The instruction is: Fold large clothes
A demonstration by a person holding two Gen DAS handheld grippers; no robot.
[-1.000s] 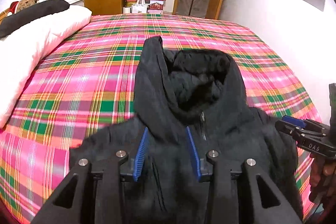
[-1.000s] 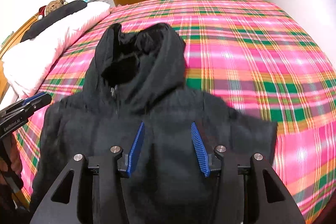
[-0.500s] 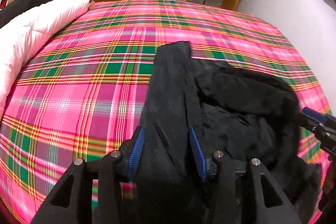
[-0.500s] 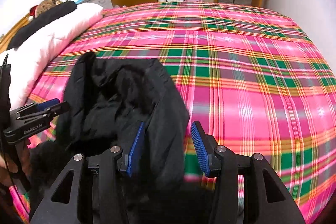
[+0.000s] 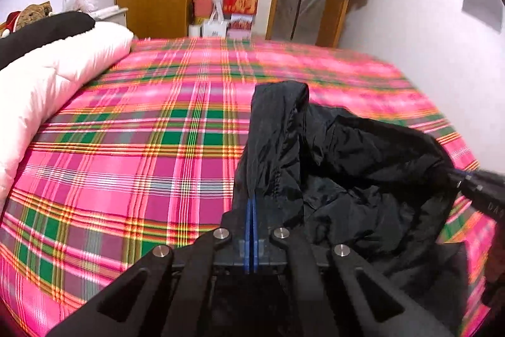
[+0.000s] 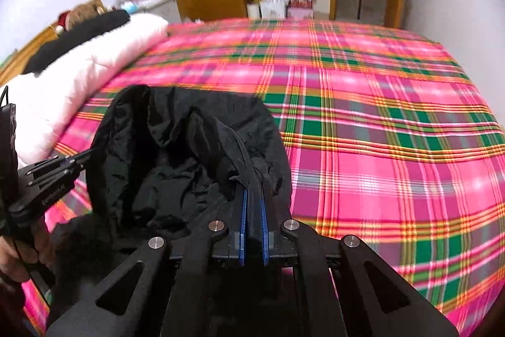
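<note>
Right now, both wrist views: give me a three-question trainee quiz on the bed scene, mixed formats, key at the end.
1. True or false: the left gripper has its jaws shut on the black hooded padded jacket.
2. Multiple choice: what lies along the bed's left edge in the right wrist view? A) a folded blue towel B) a white quilted duvet C) a wicker laundry basket
3. Fill in: the jacket lies on a pink, green and orange ____ bedsheet.

Key: 1 true; the right gripper also pinches jacket fabric. 2 B. 3 plaid.
</note>
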